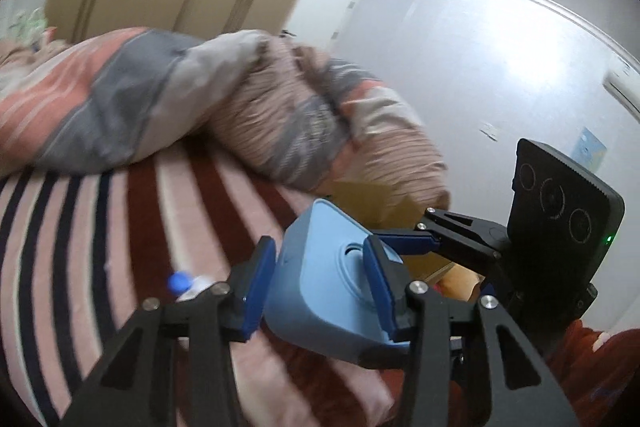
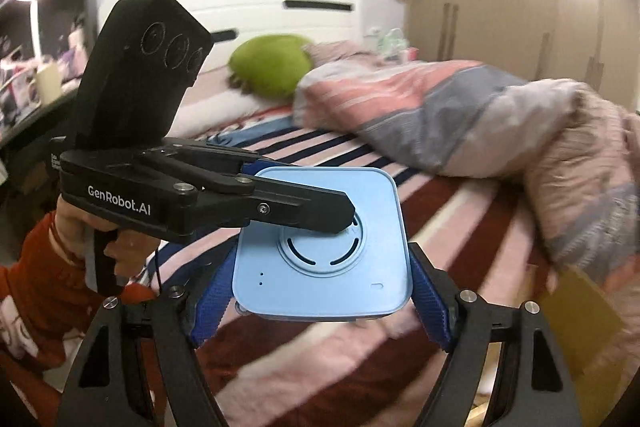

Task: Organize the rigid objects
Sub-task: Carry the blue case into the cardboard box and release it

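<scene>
A light blue square box-shaped device (image 1: 320,267) with a round vented face is held above the striped bed. My left gripper (image 1: 320,267) is shut on it, its blue pads on two opposite faces. The device also shows in the right wrist view (image 2: 320,247), with the left gripper (image 2: 344,215) clamping it from the left. My right gripper (image 2: 320,303) has its blue fingers (image 2: 430,307) spread on either side of the device's near edge, open around it. The right gripper (image 1: 404,241) shows in the left wrist view behind the device.
A striped bed sheet (image 1: 100,227) lies below. A crumpled pink and grey quilt (image 2: 460,115) covers the far side. A green pillow (image 2: 272,63) sits by the headboard. A cardboard box (image 2: 576,315) is at the right. A blue-capped bottle (image 1: 180,283) lies on the bed.
</scene>
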The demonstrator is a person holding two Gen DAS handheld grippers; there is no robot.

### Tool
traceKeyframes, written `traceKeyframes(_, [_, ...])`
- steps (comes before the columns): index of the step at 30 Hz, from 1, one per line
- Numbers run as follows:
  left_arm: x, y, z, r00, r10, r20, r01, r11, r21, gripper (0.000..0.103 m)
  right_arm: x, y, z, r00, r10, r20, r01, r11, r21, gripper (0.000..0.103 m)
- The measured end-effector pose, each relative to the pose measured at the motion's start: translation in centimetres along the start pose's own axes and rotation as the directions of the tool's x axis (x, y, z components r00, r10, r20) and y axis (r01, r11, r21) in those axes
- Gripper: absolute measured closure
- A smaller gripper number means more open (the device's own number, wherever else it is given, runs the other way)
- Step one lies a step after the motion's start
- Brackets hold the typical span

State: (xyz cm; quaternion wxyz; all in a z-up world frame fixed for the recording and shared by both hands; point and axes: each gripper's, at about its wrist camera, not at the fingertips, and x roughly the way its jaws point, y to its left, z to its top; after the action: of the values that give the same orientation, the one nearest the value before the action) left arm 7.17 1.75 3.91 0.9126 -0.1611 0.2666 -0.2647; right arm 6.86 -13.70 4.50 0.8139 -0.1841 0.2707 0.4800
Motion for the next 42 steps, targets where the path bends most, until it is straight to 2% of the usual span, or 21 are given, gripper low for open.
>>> traceKeyframes(4, [3.7,-3.6,2.5,0.998,-0.044,-0.033,0.046,0.997,0.061,0.061,-4.2,-3.3,-0.6,0.998,-0.061,0.020,0.060,0.997,0.048,0.026])
traceKeyframes(7, [7.6,-6.0,3.7,0.994,-0.067,-0.084,0.075,0.993,0.094,0.061,-6.4,-6.2,-1.7,0.992,-0.124,0.002,0.123,0.989,0.085,0.026])
traceKeyframes(11, [13.3,-7.8,4.0,0.982,-0.084,-0.171,0.104,0.988,0.111,0.062,-7.6,-9.9,-3.8,0.983,-0.177,-0.052,0.183,0.973,0.141,0.026])
traceKeyframes(16, [18.0,-8.9,3.5,0.963,-0.078,-0.259,0.114,0.986,0.124,0.062,-7.9,-12.9,-6.7,0.970,-0.205,-0.127,0.228,0.953,0.201,0.026])
traceKeyframes(17, [18.4,-9.1,3.3,0.961,-0.072,-0.268,0.111,0.985,0.131,0.057,-8.0,-13.3,-7.1,0.967,-0.211,-0.140,0.237,0.949,0.207,0.026])
traceKeyframes(18, [18.6,-9.3,3.3,0.960,-0.070,-0.270,0.111,0.984,0.139,0.048,-7.9,-13.6,-7.4,0.962,-0.222,-0.158,0.252,0.945,0.208,0.026])
traceKeyframes(20, [17.8,-9.3,3.4,0.970,-0.065,-0.234,0.101,0.984,0.144,0.011,-7.7,-13.6,-8.0,0.947,-0.263,-0.187,0.298,0.934,0.197,0.024])
traceKeyframes(21, [17.0,-9.3,3.4,0.975,-0.064,-0.213,0.097,0.984,0.151,0.008,-7.6,-13.5,-8.1,0.939,-0.284,-0.194,0.320,0.929,0.186,0.022])
traceKeyframes(24, [14.7,-8.6,4.1,0.983,-0.042,-0.176,0.070,0.985,0.157,0.008,-7.7,-13.0,-8.2,0.938,-0.296,-0.180,0.326,0.929,0.176,0.021])
traceKeyframes(28, [10.5,-6.7,4.7,0.992,0.035,-0.119,-0.016,0.987,0.158,0.008,-8.5,-10.8,-6.5,0.964,-0.249,-0.091,0.262,0.947,0.187,0.021])
traceKeyframes(31, [6.2,-4.8,4.6,0.989,0.136,-0.058,-0.125,0.979,0.159,0.008,-8.5,-8.3,-4.7,0.980,-0.196,-0.016,0.196,0.969,0.149,0.021])
traceKeyframes(34, [2.6,-3.0,4.0,0.973,0.232,-0.007,-0.229,0.961,0.154,0.008,-7.4,-5.0,-2.7,0.994,-0.105,0.028,0.102,0.990,0.100,0.021])
traceKeyframes(36, [0.0,-1.1,3.0,0.955,0.297,0.019,-0.297,0.946,0.130,0.008,-6.2,-3.0,-2.0,0.998,-0.045,0.034,0.043,0.996,0.072,0.021])
traceKeyframes(40, [-3.3,2.7,0.2,0.930,0.366,0.031,-0.367,0.927,0.075,0.008,-1.5,1.1,-1.6,0.997,0.080,-0.001,-0.080,0.996,0.046,0.023])
traceKeyframes(42, [-4.4,4.8,-1.7,0.912,0.409,0.029,-0.410,0.910,0.058,0.008,1.6,2.5,-2.4,0.990,0.134,-0.039,-0.131,0.990,0.058,0.029])
